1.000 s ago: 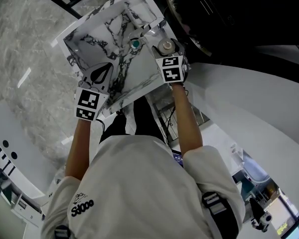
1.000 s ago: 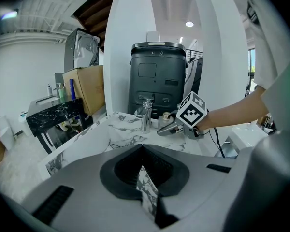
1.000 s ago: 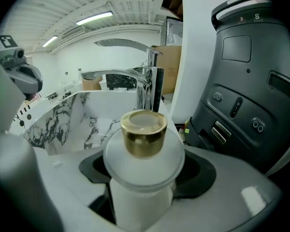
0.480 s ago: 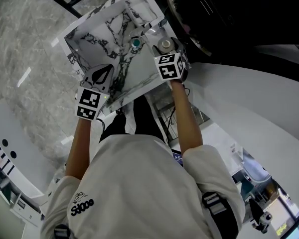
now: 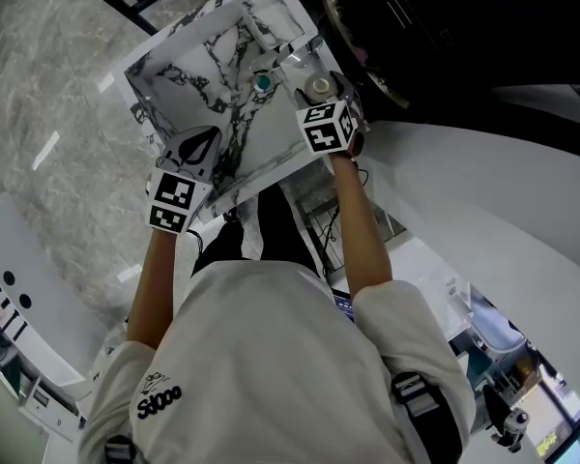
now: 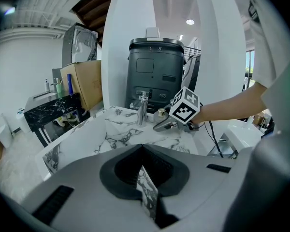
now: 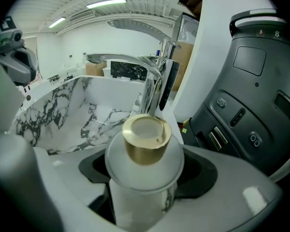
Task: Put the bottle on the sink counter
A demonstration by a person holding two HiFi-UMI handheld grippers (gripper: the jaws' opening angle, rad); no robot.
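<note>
bottle (image 7: pixel 144 178) base: hidden inside right gripper (image 7: pixel 141 204) | head view: bottle body behind marker cube (image 5: pixel 329 127), only cap (image 5: pixel 319 87) shows

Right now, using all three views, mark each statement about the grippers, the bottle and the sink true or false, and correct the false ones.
1. The right gripper holds a bottle with a gold cap. True.
2. The bottle lies on its side. False: it stands upright in the right gripper, close to the faucet.
3. The left gripper is shut on the rim of the marble sink. True.
4. The faucet is black. False: it is shiny silver metal.
</note>
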